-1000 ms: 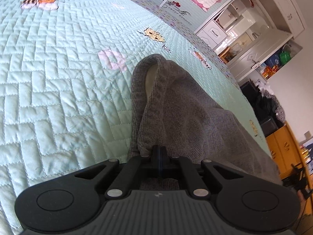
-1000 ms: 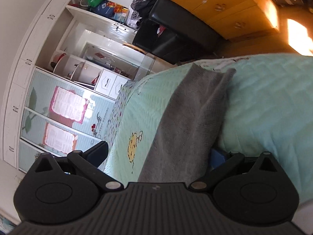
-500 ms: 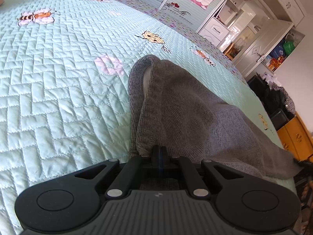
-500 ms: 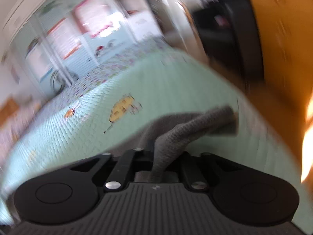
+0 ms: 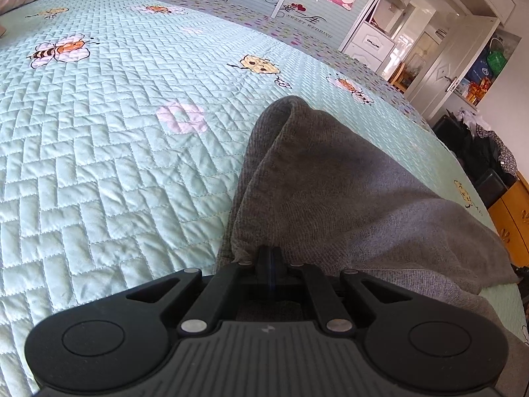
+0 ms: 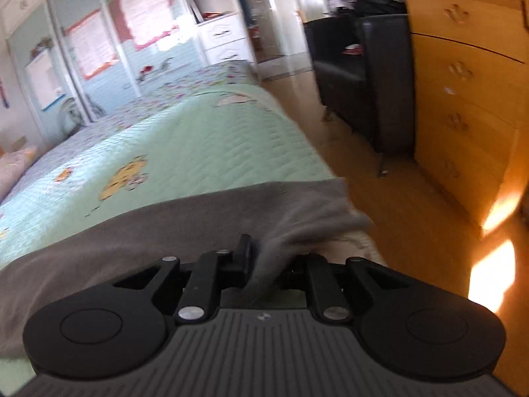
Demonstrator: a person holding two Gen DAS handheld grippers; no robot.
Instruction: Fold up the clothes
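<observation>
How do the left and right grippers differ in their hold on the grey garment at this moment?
The left gripper has its fingers pressed together on a raised fold of the grey garment; the right gripper pinches a thicker bunch, fingers slightly apart. The left view is sharp; the right is blurred. Both are shut on the same garment over the green quilt.

Wardrobe door (image 5: 297, 10) lettering: "SWEET WEDDING" in small dark capitals, far ahead of the left gripper's closed jaws, beyond the bed's far edge.
Script above it: large decorative characters with red hearts; not readable.
Pink posters (image 6: 145, 16) on wardrobe: print too blurred to read, far ahead-left of the right jaws.
</observation>
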